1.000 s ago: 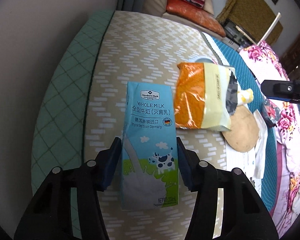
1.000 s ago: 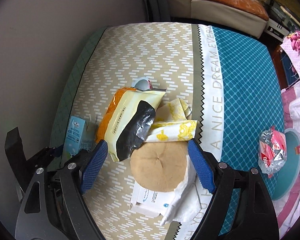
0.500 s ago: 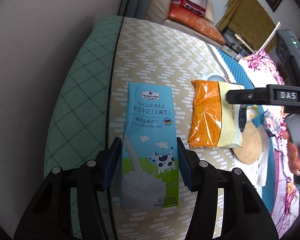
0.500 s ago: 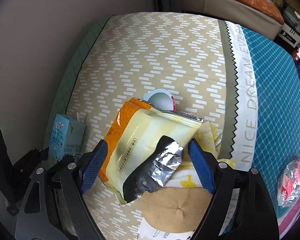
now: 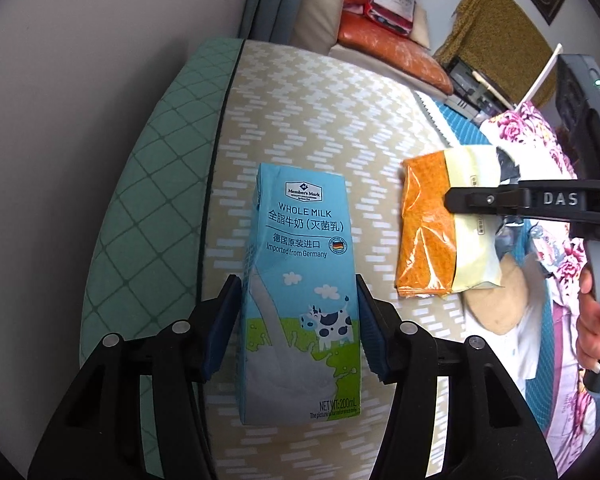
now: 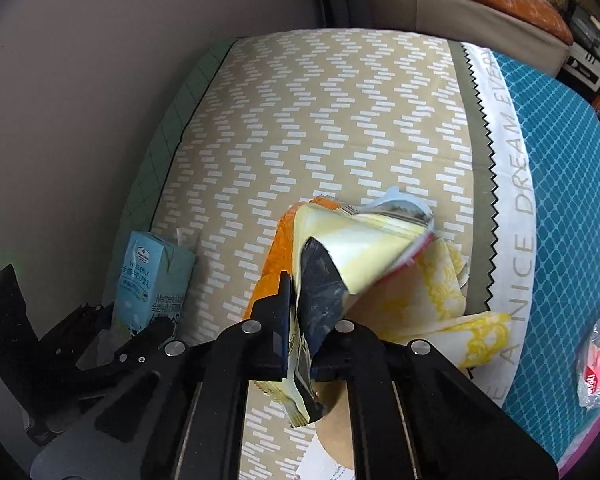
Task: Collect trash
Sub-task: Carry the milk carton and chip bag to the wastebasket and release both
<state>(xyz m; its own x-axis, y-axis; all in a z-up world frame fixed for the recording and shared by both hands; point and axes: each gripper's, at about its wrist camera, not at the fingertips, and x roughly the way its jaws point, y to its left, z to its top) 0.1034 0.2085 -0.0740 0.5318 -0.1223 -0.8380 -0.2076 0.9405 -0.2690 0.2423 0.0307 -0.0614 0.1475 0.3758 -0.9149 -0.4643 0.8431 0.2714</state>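
Left wrist view shows the bed [image 5: 308, 128] under its chevron cover, and my left gripper [image 5: 298, 320] has its fingers [image 5: 224, 328] pressed against both sides of the milk carton [image 5: 300, 288], which stands upright between them. My right gripper [image 6: 304, 332] has its fingers closed narrow on the orange and cream snack bag [image 6: 340, 256], pinching the crumpled foil end, with the bag lifted over the yellow wrapper [image 6: 440, 292] and a tan paper disc [image 5: 496, 300].

I judge the bag the riskier hold: the foil is slick and thin, so it could slide out or tear if I swing it fast. The carton could buckle or dribble if I squeeze harder, and I cannot tell whether it is empty. A red and silver wrapper [image 6: 598, 360] lies well apart on the teal part, easy to forget.

Readable writing, largest first: "A NICE DREAM EVERY" on the bed cover; "DAS" on the right gripper; "WHOLE MILK", "Member's Mark", "Imported from Germany", "NET WT: 200mL" on the carton.
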